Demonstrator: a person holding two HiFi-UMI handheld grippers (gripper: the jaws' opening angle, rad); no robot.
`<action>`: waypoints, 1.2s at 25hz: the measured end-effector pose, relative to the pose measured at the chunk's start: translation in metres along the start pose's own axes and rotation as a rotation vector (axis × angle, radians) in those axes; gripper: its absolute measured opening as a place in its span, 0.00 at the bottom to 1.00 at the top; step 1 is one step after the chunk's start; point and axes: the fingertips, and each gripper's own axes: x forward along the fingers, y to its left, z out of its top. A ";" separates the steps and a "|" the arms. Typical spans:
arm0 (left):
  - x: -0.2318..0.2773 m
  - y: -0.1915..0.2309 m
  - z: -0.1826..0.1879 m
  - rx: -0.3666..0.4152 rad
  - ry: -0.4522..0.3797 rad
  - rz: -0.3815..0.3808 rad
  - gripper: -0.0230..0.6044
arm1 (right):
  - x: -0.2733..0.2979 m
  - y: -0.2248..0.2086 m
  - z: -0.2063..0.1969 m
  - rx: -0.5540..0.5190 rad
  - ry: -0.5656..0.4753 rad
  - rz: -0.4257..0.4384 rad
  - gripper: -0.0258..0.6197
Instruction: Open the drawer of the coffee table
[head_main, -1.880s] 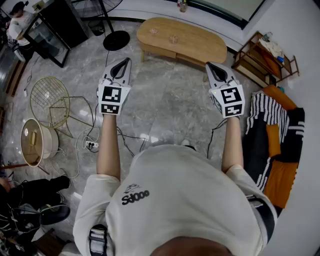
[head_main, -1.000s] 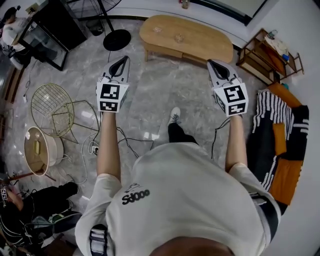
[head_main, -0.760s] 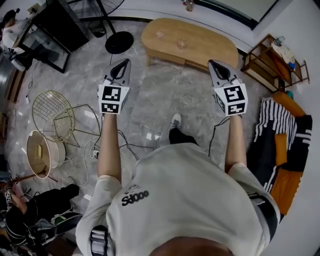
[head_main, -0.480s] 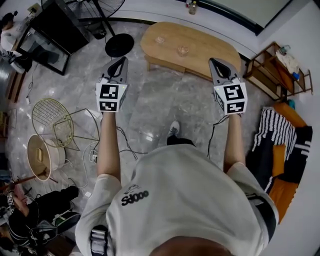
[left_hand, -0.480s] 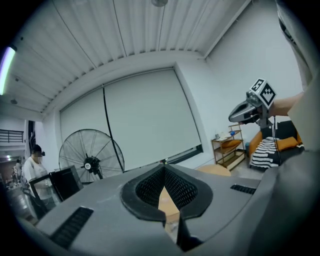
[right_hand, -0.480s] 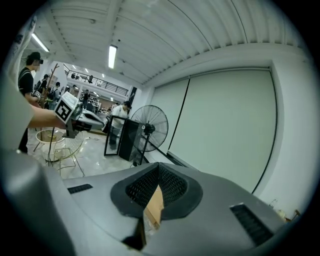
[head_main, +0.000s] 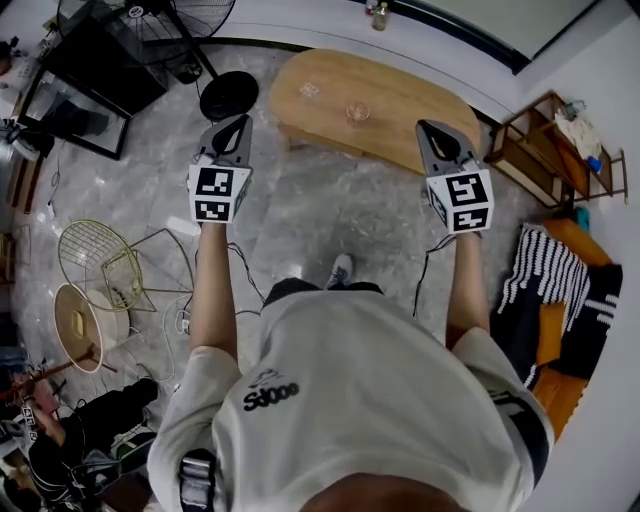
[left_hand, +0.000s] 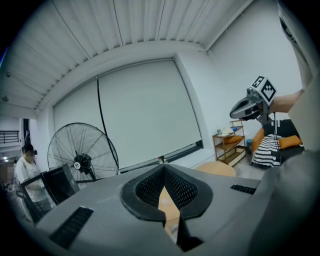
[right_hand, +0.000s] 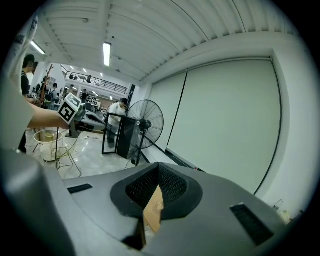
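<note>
The oval wooden coffee table (head_main: 400, 110) stands ahead on the grey marble floor, with a small glass (head_main: 355, 111) on its top. Its drawer front cannot be made out from above. My left gripper (head_main: 238, 120) is held out level, shut and empty, short of the table's left end. My right gripper (head_main: 425, 126) is also shut and empty, its tip over the table's near edge at the right. In the left gripper view the shut jaws (left_hand: 164, 170) show only a sliver of the wooden table (left_hand: 165, 207). The right gripper view (right_hand: 157, 167) shows the same.
A standing fan's round base (head_main: 228, 95) sits left of the table, beside a black frame (head_main: 90, 70). A wooden shelf (head_main: 545, 135) and a striped sofa (head_main: 555, 290) stand at the right. A wire chair (head_main: 95, 265), a round basket (head_main: 80, 325) and floor cables (head_main: 185, 320) lie to the left.
The person has walked forward: the coffee table has come closer and now lies just beyond both gripper tips. Both grippers stayed shut and level.
</note>
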 end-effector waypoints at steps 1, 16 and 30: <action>0.008 0.002 0.000 0.001 0.004 -0.004 0.07 | 0.007 -0.004 -0.001 0.007 0.000 0.003 0.05; 0.162 0.121 -0.045 -0.007 0.006 -0.123 0.07 | 0.154 -0.029 -0.001 0.089 0.083 -0.057 0.05; 0.294 0.219 -0.101 0.005 -0.021 -0.195 0.07 | 0.272 -0.065 -0.035 0.170 0.163 -0.259 0.05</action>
